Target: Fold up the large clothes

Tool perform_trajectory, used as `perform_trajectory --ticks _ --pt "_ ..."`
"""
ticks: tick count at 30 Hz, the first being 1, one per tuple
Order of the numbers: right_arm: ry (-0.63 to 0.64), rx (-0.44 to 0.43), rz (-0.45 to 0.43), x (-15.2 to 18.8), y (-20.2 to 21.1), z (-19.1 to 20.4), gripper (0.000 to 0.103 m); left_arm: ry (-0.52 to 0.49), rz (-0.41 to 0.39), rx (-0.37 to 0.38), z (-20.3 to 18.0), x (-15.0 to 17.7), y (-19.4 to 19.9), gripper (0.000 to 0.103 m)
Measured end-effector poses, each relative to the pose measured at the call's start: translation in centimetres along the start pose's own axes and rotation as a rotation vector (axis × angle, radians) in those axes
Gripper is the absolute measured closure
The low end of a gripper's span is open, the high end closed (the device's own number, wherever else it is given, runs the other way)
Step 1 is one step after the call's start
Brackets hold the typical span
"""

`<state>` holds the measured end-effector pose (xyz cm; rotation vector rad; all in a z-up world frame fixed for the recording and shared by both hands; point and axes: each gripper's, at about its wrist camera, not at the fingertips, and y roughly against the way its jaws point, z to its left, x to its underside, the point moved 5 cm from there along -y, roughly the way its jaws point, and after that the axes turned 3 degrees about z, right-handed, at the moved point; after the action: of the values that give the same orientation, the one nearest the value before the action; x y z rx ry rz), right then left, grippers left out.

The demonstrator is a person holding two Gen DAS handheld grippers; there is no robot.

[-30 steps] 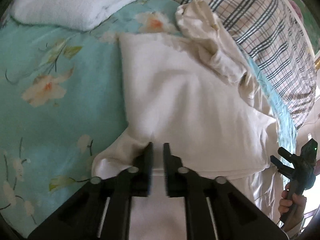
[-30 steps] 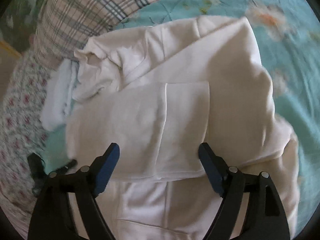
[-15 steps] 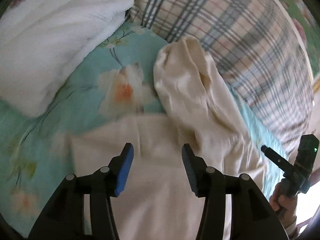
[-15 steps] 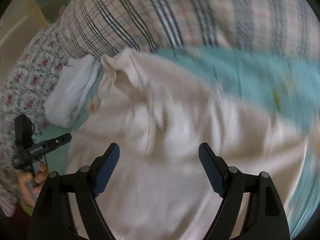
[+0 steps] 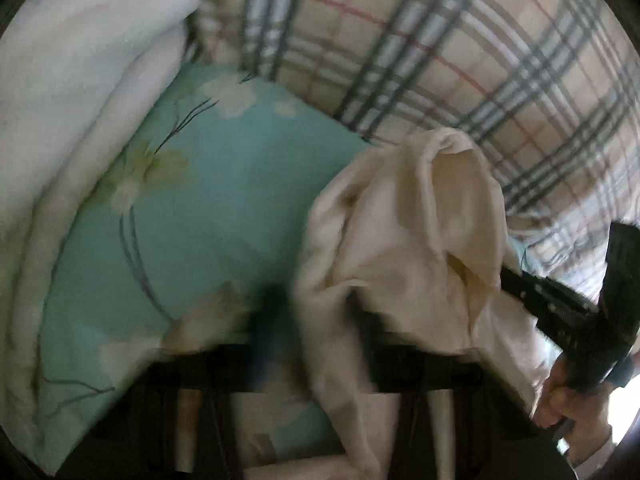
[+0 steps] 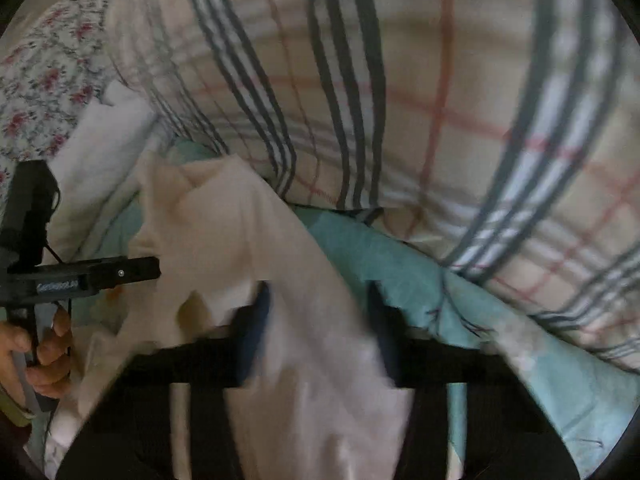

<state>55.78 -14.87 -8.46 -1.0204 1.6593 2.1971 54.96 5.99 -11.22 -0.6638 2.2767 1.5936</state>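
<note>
A cream hooded garment lies on the teal floral bed sheet (image 5: pixel 208 216). Its bunched hood end (image 5: pixel 424 232) sits at the far edge, against the plaid pillow; it also shows in the right wrist view (image 6: pixel 240 232). My left gripper (image 5: pixel 316 320) is open, its fingers blurred, with the hood's cloth lying between them. My right gripper (image 6: pixel 316 308) is open too, its blue-padded fingers either side of the cloth. Each view shows the other gripper: the right one (image 5: pixel 568 312), the left one (image 6: pixel 80 276). Neither has closed on cloth.
A large plaid pillow (image 5: pixel 460 52) fills the far side. A folded white towel or blanket (image 5: pixel 72 112) lies at the left. A floral quilt (image 6: pixel 44 72) shows at the upper left of the right wrist view.
Both grippers moved forward along the garment from its body to the hood end. The left gripper opened from nearly shut; the right one's fingers have narrowed around the cloth.
</note>
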Motion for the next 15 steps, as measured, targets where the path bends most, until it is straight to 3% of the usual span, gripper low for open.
perform_trajectory --ticks 3,7,11,15 --pt "-0.027 -0.019 -0.041 0.6 1.6 -0.1 0.099 -0.051 -0.050 -0.015 -1.5 0.3 1.8 0.100" --pt "-0.016 -0.007 -0.128 2.8 7.8 0.3 0.099 -0.111 -0.139 0.019 -4.4 2.2 6.7 0.100" --pt "-0.031 -0.016 -0.196 6.3 14.5 0.1 0.099 -0.236 -0.202 0.045 -8.9 6.9 11.5 0.101" --pt "-0.091 -0.015 -0.226 11.9 19.8 -0.9 0.099 -0.309 -0.209 0.076 -11.5 13.0 14.3 0.102"
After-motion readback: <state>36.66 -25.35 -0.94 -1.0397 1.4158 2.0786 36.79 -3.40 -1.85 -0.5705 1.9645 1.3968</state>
